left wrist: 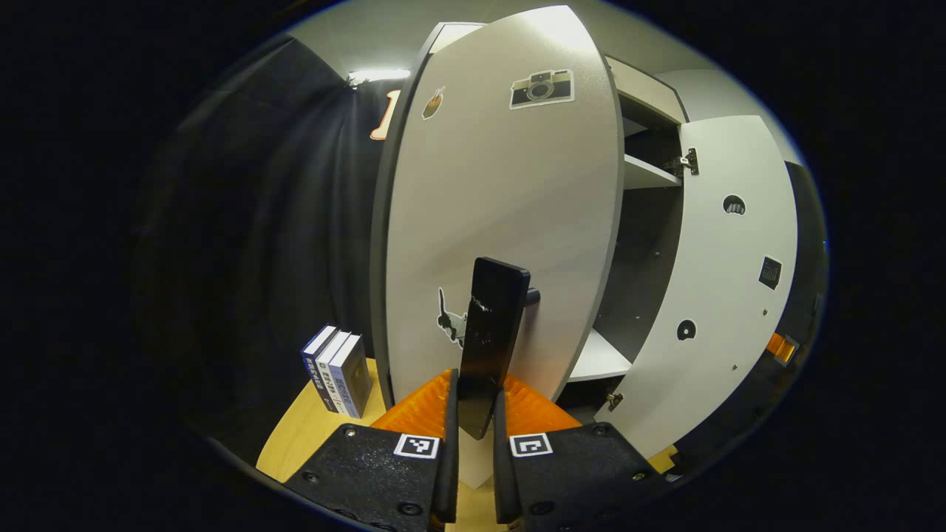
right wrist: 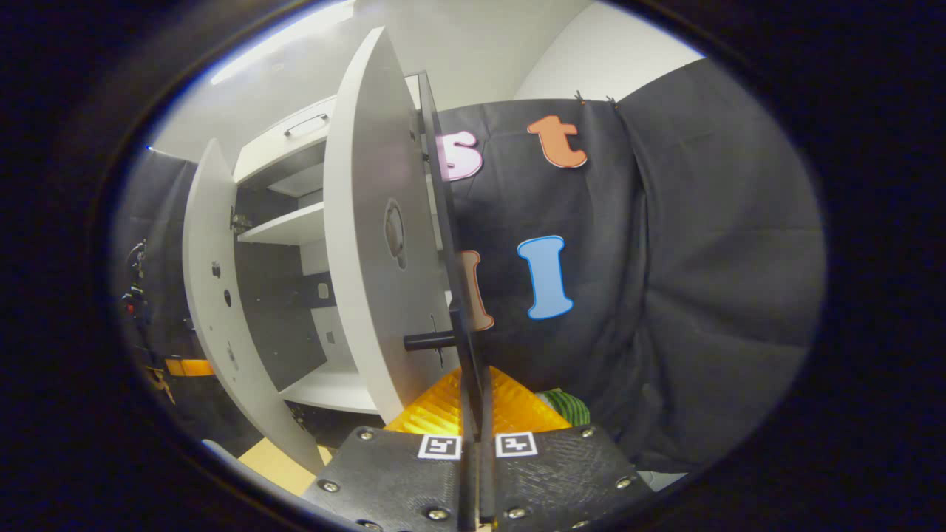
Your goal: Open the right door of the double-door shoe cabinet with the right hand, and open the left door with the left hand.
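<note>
The shoe cabinet [left wrist: 650, 89] stands with both doors swung out, its shelves [left wrist: 647, 174] showing. In the left gripper view the left door [left wrist: 502, 192], with a camera sticker and a cat sticker, faces me. Its black bar handle [left wrist: 491, 318] stands upright, and my left gripper [left wrist: 477, 399] is shut on its lower end. The right door [left wrist: 732, 273] hangs open farther right, inner face showing. In the right gripper view that right door [right wrist: 366, 258] is seen at a sharp angle, and my right gripper [right wrist: 473, 403] is shut on its thin black handle [right wrist: 451, 244]. The left door [right wrist: 211, 295] hangs open beyond.
Three books [left wrist: 336, 369] stand upright on the wooden surface [left wrist: 303, 436] left of the cabinet. A green striped thing [right wrist: 565, 406] lies low behind the right door. The black cloth wall [right wrist: 665, 281] is close on the right side.
</note>
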